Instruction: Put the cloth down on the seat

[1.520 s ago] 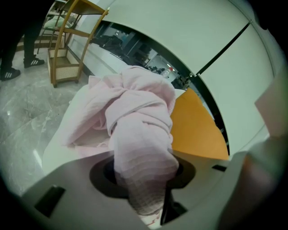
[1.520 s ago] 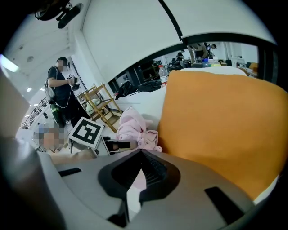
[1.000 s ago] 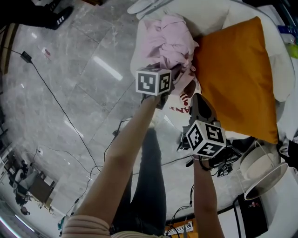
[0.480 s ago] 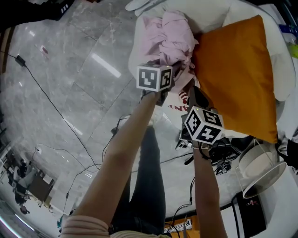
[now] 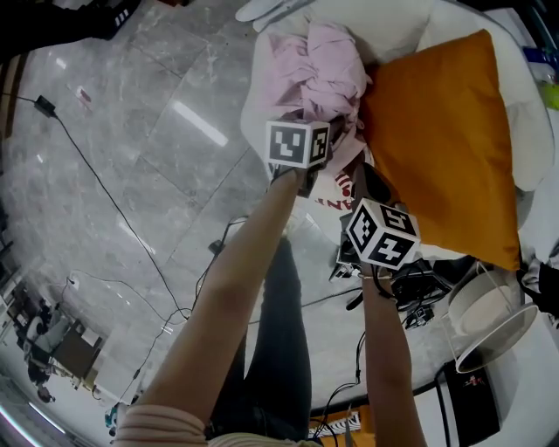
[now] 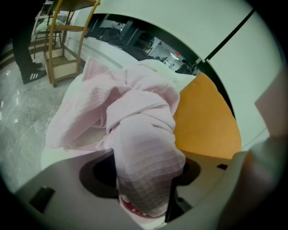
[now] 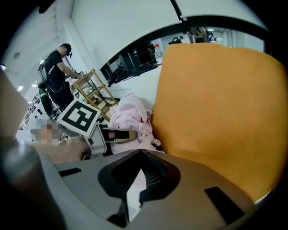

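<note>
- The left gripper (image 6: pixel 145 194) has just been opening its jaws. A fat fold of the pink cloth (image 6: pixel 135 112) sits between them, but they stand apart and no longer seem to pinch it.
- The hand itself has hardly shifted over the last second, and the pink heap looks much the same as it did then.
- My reading is that this is the letting-go. The weight of the cloth is already on the seat (image 5: pixel 389 22), so the task looks all but done once the fold slips free of the jaws.
- One risk is that the loose fold catches on a jaw and gets dragged off the edge when the hand backs away (the heap lies close to the front edge of the seat).
- The right gripper (image 7: pixel 137 179) has its jaws drawn together at the tips with nothing held. It hangs lower in the head view, just in front of the orange cushion (image 5: pixel 445 140) and apart from the cloth.
- The seat serves as the holder here. The crumpled pink cloth lies on its left part, and the orange cushion is propped just beside it, touching it along one side.
- A white round tub (image 5: pixel 517 330) stands tilted on the floor at the lower right, well apart from the cloth. Nothing shows inside it from this angle.
</note>
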A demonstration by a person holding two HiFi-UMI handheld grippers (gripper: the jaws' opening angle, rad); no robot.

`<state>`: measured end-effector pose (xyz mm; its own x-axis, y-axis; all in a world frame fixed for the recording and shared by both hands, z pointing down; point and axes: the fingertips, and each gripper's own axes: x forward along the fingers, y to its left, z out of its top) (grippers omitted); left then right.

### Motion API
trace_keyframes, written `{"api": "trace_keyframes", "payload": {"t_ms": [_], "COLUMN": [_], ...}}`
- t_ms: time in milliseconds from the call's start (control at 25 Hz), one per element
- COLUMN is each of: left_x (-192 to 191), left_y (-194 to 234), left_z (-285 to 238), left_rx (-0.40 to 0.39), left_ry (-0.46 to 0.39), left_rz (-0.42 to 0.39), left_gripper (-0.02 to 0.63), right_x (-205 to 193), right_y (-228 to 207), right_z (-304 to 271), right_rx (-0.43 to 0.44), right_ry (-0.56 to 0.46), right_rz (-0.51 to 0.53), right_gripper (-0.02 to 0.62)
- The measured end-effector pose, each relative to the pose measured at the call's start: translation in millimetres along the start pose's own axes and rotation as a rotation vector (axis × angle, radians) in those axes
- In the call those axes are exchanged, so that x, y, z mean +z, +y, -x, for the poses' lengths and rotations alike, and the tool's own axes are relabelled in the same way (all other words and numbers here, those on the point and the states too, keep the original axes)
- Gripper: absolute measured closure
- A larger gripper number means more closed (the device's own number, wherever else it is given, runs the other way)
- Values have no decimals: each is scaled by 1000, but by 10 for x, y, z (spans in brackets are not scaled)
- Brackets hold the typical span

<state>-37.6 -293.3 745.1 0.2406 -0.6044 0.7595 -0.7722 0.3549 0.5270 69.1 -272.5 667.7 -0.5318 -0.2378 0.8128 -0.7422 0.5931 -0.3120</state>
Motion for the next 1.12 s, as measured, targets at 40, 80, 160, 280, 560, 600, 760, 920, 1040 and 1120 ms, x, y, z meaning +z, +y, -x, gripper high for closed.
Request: {"api": "trace_keyframes", "payload": {"t_ms": [40,80,160,280,560,600,760,920,1040,1120], "left_x": [1,2,4,18,88,107,180,218,258,285], "left_y": [6,11,22,48,61,56,19,-21,-57,-97], "left_z": [-6,-9,-12,-5,146,180,325,470,614,708], "left_rx": [11,22,43,71,113,109,69,33,11,-10], "left_ry": [2,3,1,-7,-70,-83,-127,-157,-175,-190], "left_rz": [-4,-7,-13,-22,-40,-37,9,18,10,7], "left_gripper": [327,316,304,284,229,227,229,229,230,232], "right_x": [8,16,32,63,87,95,143,208,268,308], "right_y": [1,-2,-11,-17,14,27,76,124,167,201], "right_z": [8,15,22,23,84,93,132,194,265,320], "right_rx": [1,0,-3,-8,-14,-14,-14,-17,-19,-18], "right_ry": [-2,-3,-6,-11,-26,-29,-44,-66,-85,-100], "right_rz": [0,0,-2,-5,-5,-5,-4,-2,-3,-4], "right_gripper": [588,588,588,588,588,588,588,588,588,588]}}
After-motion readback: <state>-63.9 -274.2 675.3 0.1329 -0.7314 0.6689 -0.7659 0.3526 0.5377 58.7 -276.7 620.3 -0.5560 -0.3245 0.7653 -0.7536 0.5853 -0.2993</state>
